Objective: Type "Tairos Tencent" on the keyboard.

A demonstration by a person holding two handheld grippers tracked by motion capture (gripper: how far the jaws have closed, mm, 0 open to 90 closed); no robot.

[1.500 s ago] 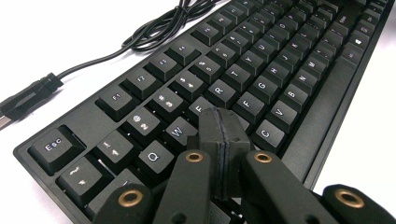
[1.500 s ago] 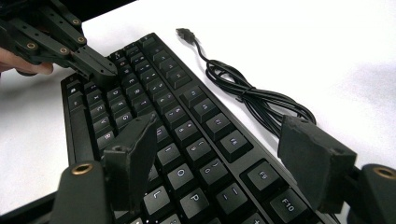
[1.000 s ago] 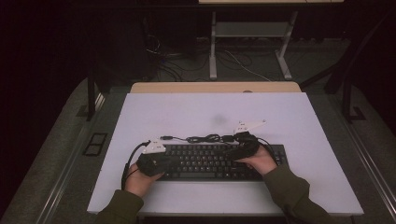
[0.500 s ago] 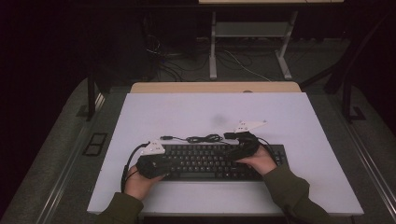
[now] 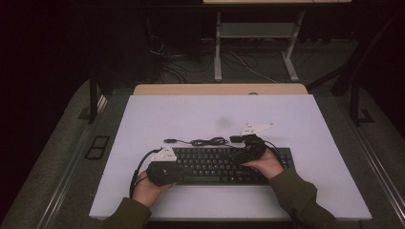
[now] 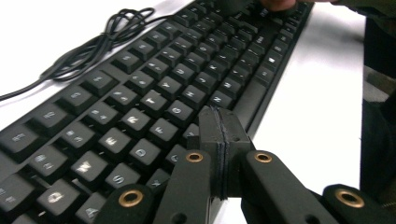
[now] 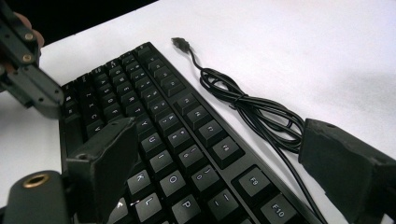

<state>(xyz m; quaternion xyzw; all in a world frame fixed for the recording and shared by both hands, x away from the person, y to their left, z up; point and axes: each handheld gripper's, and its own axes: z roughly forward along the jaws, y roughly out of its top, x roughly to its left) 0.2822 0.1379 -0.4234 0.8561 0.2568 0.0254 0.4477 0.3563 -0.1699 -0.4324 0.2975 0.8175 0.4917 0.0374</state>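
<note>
Keyboard [image 5: 215,164]: in the high view both ends sit under the grippers and hands, key legends too small to read. Left gripper view crops its near-left corner, and its far end is blurred under a hand [image 6: 280,4]. Right gripper view crops the function-key end. Cable [image 7: 247,107] disappears behind the right gripper's jaw.

Right gripper [image 7: 224,163]: its two black jaws are standing wide apart, having just been opening, with nothing pressed between the pads.
Keyboard [image 7: 187,144]: a black keyboard is lying flat under the jaws, running diagonally from upper left to lower right.
Cable [image 7: 243,105]: a black cable is lying bundled just beside the keyboard's far edge, its USB plug [image 7: 180,43] resting on the white table [image 7: 303,51].
Left gripper [image 7: 46,105]: hovering shut over the keyboard's far end.
</note>
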